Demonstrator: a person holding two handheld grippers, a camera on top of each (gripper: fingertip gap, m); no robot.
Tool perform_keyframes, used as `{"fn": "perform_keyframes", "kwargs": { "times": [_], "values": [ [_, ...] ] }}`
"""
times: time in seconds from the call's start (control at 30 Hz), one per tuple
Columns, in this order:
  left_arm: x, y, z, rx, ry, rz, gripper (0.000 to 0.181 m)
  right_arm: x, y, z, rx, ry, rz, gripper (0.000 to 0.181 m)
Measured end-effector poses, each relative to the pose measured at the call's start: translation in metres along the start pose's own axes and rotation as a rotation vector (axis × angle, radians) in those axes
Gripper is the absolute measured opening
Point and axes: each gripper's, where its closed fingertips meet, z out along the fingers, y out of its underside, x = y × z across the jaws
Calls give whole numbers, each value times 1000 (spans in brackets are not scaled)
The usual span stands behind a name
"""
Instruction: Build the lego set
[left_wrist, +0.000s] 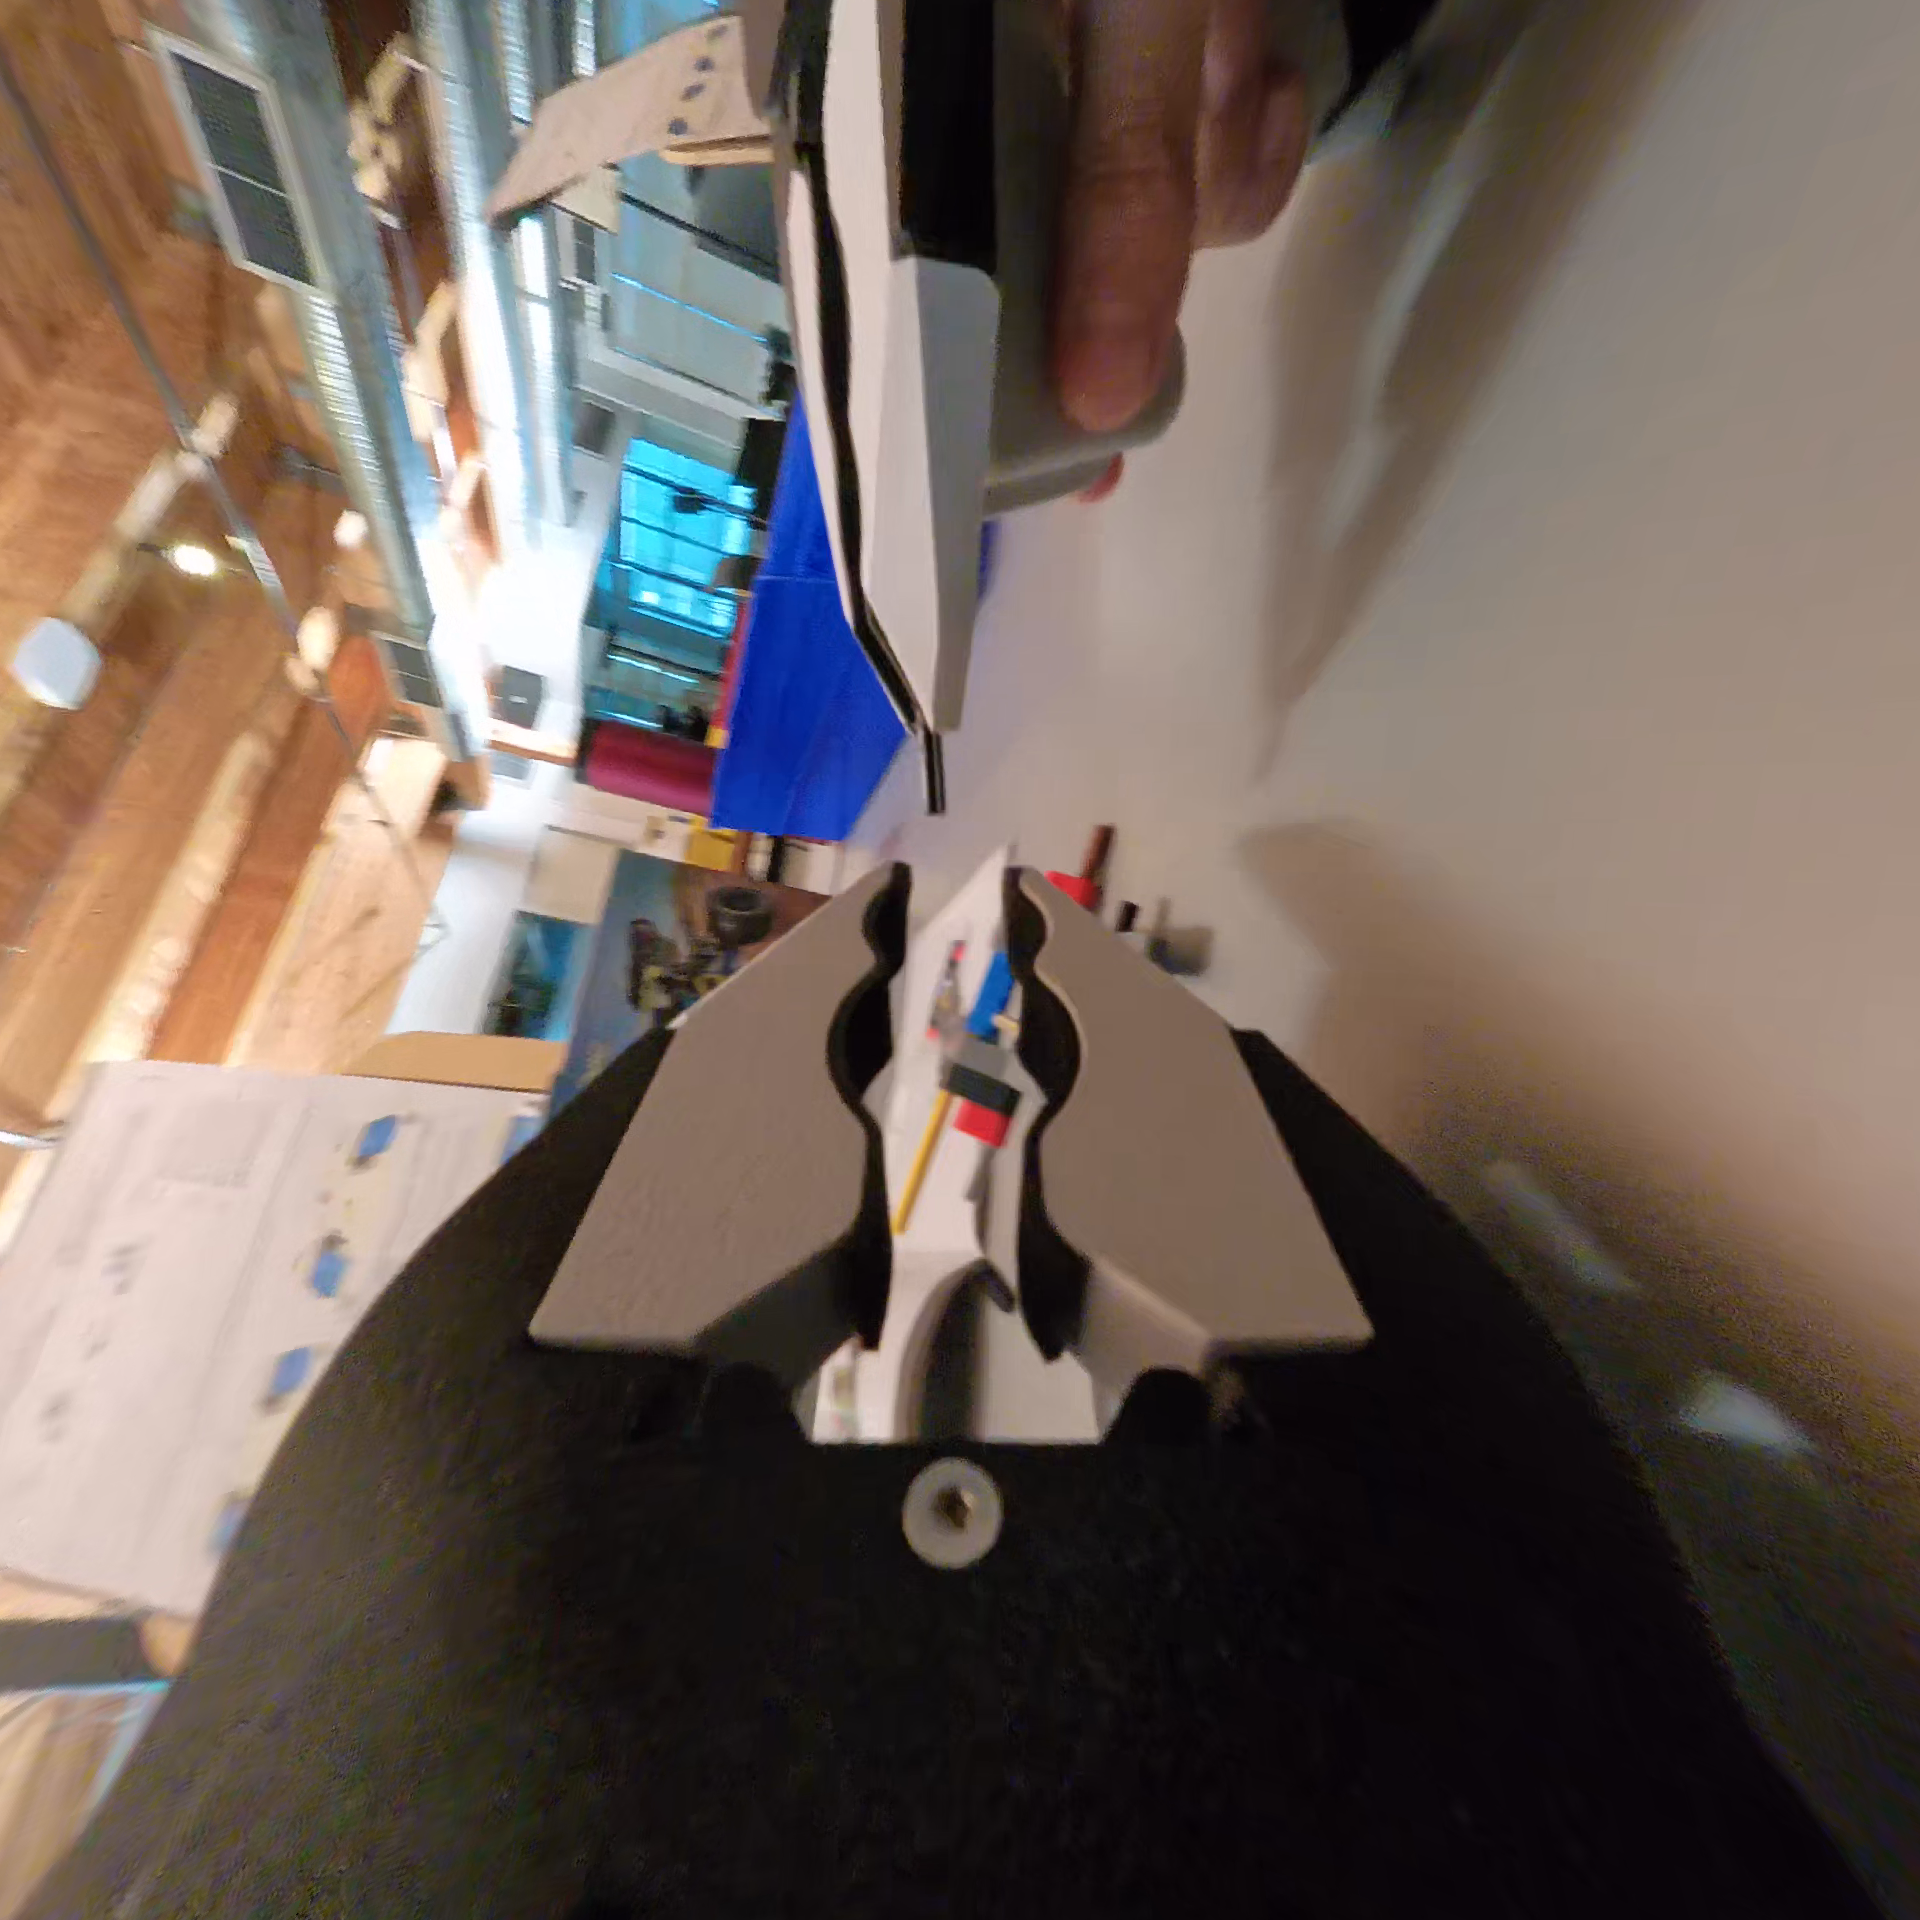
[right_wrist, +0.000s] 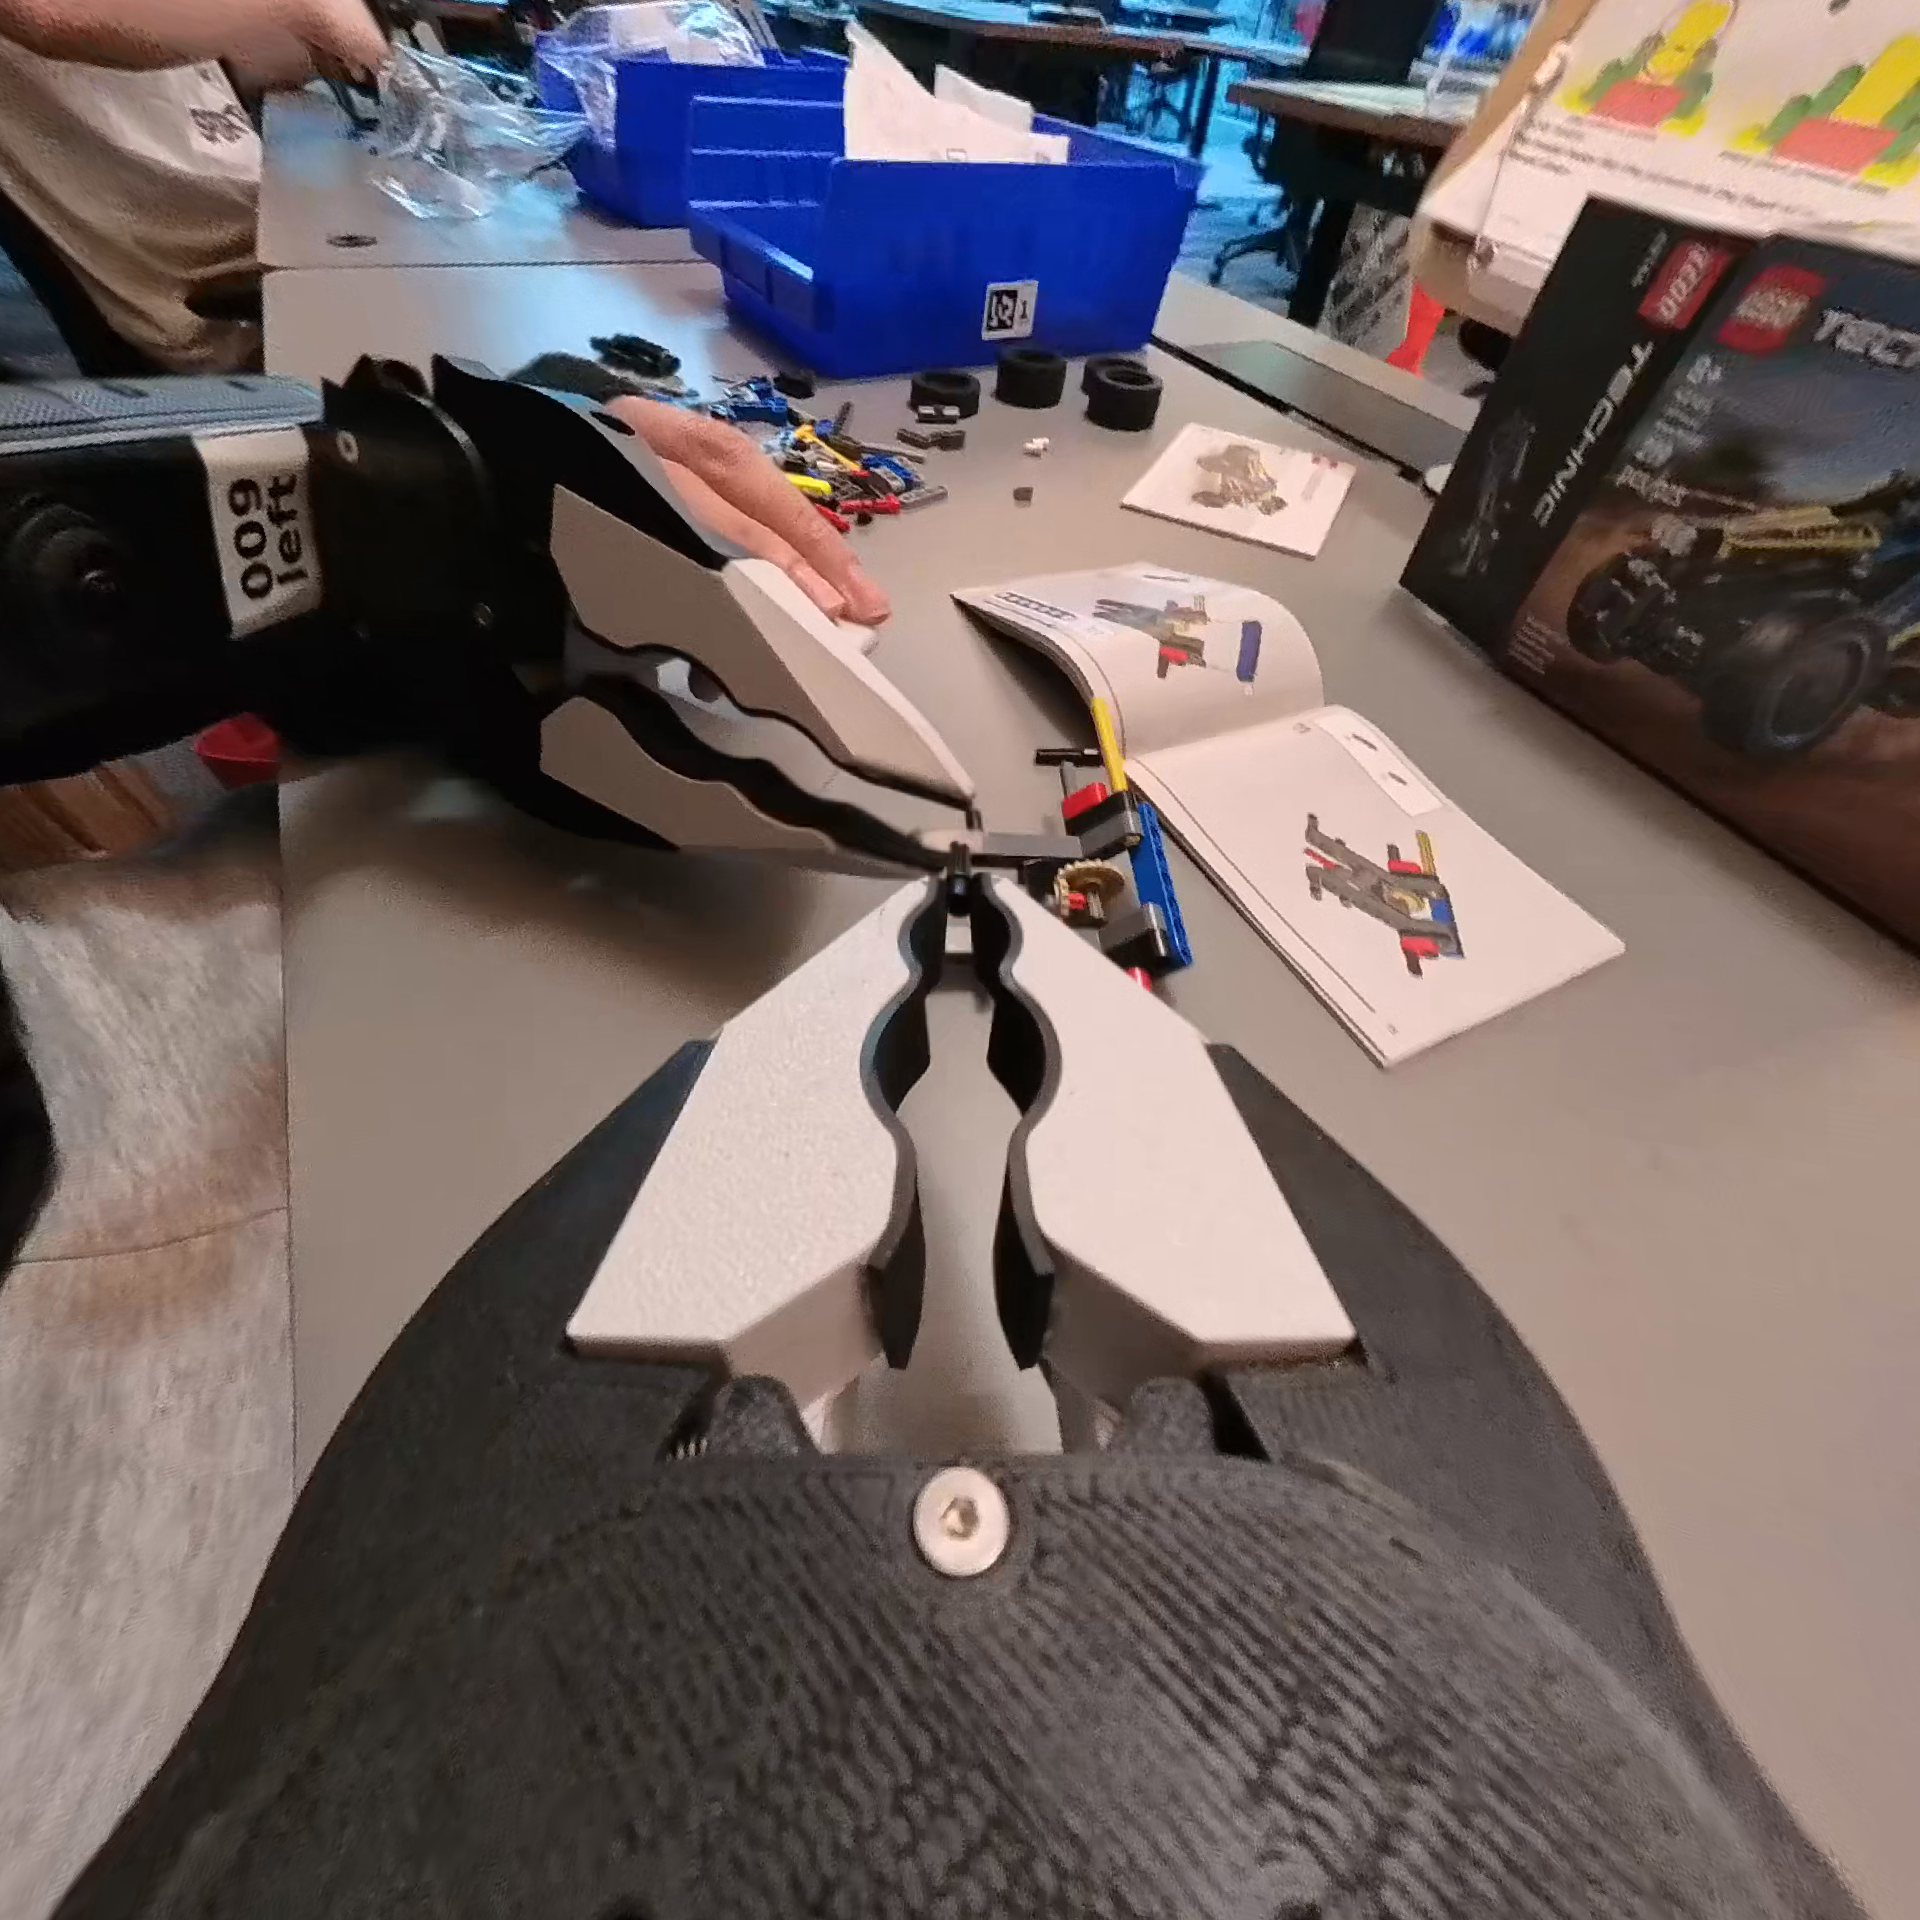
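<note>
Grey table (right_wrist: 520, 1039) under both grippers, left (right_wrist: 966, 816) clamping assembly (right_wrist: 1122, 862), right (right_wrist: 961, 894) clamping pin (right_wrist: 958, 871).

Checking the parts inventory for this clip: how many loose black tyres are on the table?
3, in a row on the grey table just before the blue bin: left, middle, right. More may be hidden behind the left gripper.

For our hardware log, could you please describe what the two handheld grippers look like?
Both match: the right gripper and left gripper each have two pale grey, wedge-shaped fingers lined with black wavy-edged pads, mounted on a textured black body with a silver screw at its centre. The left gripper also bears a white label on its body. No cables or sleeves show.
</note>
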Motion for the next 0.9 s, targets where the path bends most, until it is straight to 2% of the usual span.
{"fn": "perform_keyframes", "kwargs": {
  "times": [0.13,0.23,0.43,0.63,0.8,0.9],
  "values": [
    [14,3,-2,-7,101,-49,32,7,15,-1,-95,28,52,4],
    [28,10,1,-67,161,33,38,9,22,3,-139,38,74,4],
    [34,16,5,-146,153,210,25,7,27,7,-182,32,58,4],
    [31,27,8,-228,116,293,5,7,28,7,-191,44,46,4],
    [14,22,7,-191,22,180,5,0,15,12,-126,33,10,4],
    [0,17,4,-121,-27,32,5,-4,6,13,-64,49,-131,4]
  ]
}}
